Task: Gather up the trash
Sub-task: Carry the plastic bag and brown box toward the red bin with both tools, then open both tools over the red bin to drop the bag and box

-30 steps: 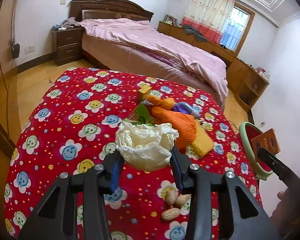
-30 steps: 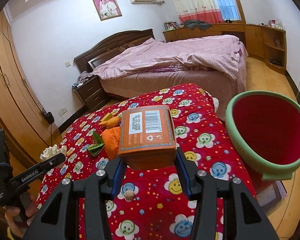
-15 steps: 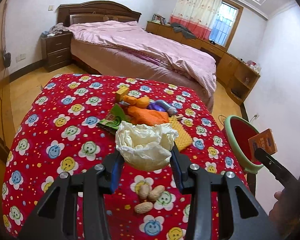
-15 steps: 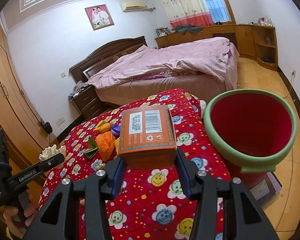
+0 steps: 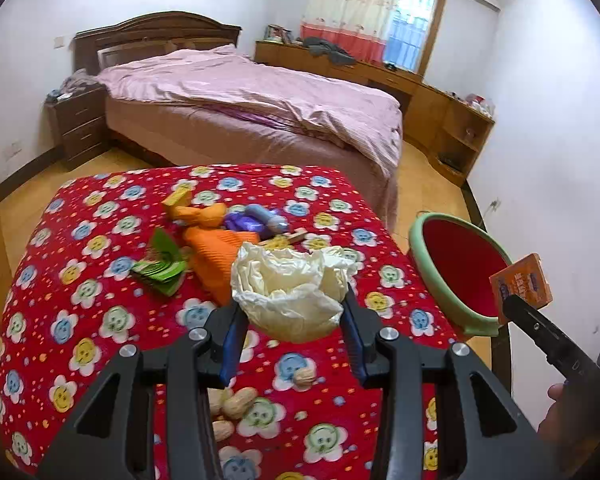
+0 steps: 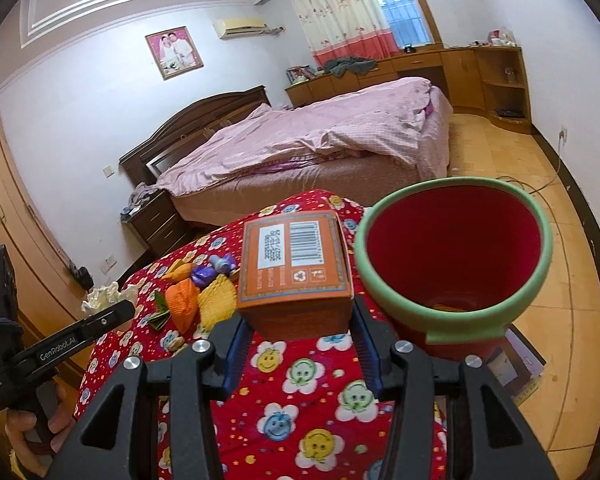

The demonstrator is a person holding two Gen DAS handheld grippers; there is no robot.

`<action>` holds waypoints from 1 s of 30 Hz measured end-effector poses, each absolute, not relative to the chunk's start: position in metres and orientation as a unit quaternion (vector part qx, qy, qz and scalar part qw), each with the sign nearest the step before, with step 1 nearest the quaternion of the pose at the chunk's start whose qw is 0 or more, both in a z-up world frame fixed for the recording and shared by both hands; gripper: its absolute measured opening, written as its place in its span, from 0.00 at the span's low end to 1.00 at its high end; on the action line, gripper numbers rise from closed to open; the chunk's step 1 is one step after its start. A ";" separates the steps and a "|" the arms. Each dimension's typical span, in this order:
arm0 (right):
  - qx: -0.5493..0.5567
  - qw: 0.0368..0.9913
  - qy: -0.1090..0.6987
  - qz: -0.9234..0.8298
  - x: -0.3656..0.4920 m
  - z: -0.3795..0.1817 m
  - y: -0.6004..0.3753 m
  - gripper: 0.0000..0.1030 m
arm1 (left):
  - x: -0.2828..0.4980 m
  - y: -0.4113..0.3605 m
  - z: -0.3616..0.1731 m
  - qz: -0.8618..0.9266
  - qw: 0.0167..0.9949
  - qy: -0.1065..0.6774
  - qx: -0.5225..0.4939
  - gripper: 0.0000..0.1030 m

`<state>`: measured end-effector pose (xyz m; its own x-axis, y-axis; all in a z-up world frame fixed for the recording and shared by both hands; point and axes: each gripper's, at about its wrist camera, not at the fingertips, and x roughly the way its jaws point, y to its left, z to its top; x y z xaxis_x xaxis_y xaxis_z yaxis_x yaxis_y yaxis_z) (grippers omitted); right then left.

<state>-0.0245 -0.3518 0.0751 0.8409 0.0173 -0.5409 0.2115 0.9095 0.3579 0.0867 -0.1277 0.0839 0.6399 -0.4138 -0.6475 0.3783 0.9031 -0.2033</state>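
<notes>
My left gripper [image 5: 291, 328] is shut on a crumpled cream paper wad [image 5: 288, 288], held above the red flowered tablecloth [image 5: 92, 312]. My right gripper [image 6: 296, 336] is shut on an orange cardboard box [image 6: 296, 264] with a barcode on top, held just left of the red bin with a green rim [image 6: 456, 264]. That bin [image 5: 456, 268] stands off the table's right edge in the left wrist view, where the orange box [image 5: 520, 284] and the right gripper's finger show beside it. The paper wad [image 6: 108, 296] appears at the left in the right wrist view.
On the cloth lie orange wrappers [image 5: 216, 248], a green packet [image 5: 160, 264], a purple wrapper [image 5: 244, 222], a small bottle [image 5: 266, 216], a yellow piece [image 6: 218, 300] and peanuts [image 5: 236, 400]. A pink-covered bed [image 5: 252, 96], a nightstand [image 5: 76, 124] and wooden cabinets stand behind. Something yellow lies in the bin's bottom.
Both grippers moved right across the table with their loads. The bin has come closer and more central in the right wrist view; the peanuts have slid nearer under the left gripper.
</notes>
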 end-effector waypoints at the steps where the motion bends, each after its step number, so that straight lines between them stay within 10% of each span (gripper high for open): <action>1: 0.208 0.937 0.277 -0.055 -0.026 0.075 -0.355 0.48 | 0.087 -0.133 0.084 -0.223 0.904 0.364 -0.020 0.42; 30: 0.261 0.916 0.268 -0.143 -0.054 0.055 -0.443 0.48 | 0.097 -0.277 0.077 -0.317 0.872 0.366 0.067 0.42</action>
